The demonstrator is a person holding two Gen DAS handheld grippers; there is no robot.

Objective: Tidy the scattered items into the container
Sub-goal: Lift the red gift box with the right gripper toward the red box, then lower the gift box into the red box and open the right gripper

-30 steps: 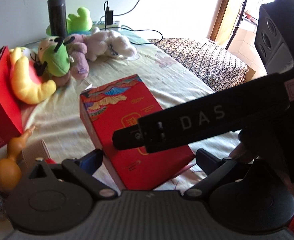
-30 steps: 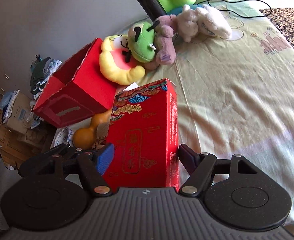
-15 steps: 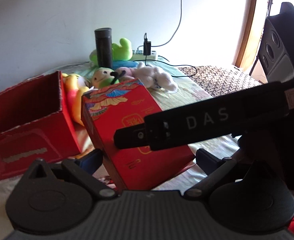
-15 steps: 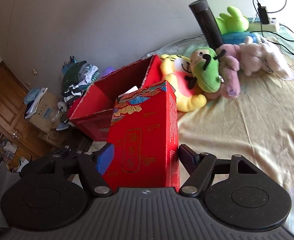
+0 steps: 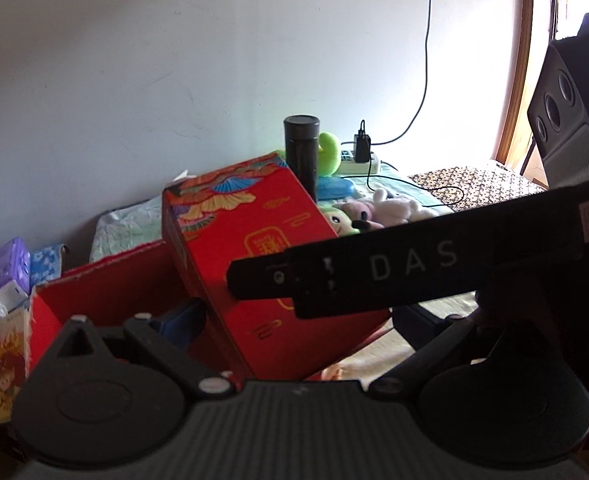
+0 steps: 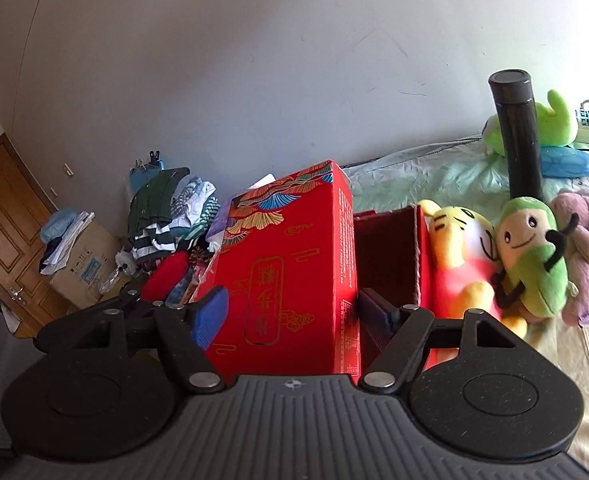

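While the right tool [image 6: 290,314] grips the red gift box [image 6: 290,268] above the open red container [image 6: 390,248], lower upright; left tool [image 5: 294,320] state indeterminable.

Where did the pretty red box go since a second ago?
The decorated red box was lifted off the bed and carried toward the open red container, which now sits right behind it. Both the right gripper and the left gripper kept their hold. The plush toys and black flask stayed put.
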